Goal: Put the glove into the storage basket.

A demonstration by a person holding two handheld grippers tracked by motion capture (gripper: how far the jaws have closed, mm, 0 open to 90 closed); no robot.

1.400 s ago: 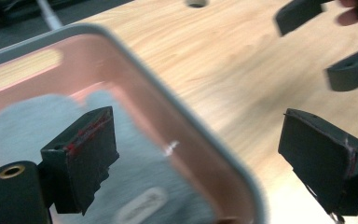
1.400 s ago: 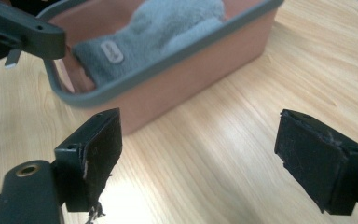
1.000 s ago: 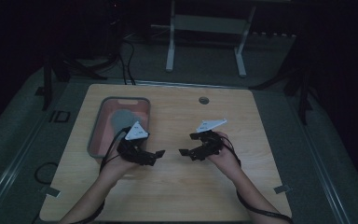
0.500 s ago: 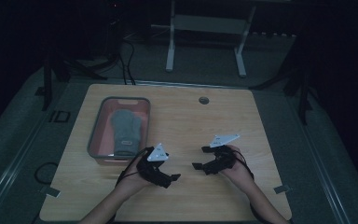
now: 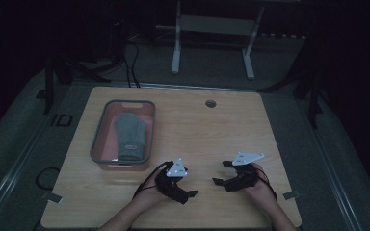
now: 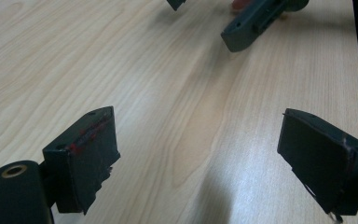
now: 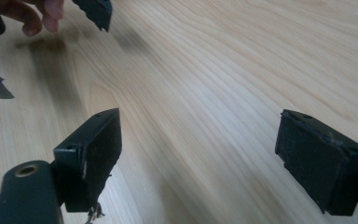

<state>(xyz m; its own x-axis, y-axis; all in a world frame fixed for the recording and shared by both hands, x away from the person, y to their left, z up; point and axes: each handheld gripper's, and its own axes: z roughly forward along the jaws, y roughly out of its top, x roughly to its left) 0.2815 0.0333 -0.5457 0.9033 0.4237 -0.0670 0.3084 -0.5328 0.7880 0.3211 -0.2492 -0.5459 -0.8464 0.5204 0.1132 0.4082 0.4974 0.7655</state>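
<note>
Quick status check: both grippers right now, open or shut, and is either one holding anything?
Left gripper: open, nothing between its jaws, over bare table.
Right gripper: open, holding nothing.

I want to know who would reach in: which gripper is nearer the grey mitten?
Left. The left gripper sits just below-right of the mitten; the right gripper lies farther right.
</note>
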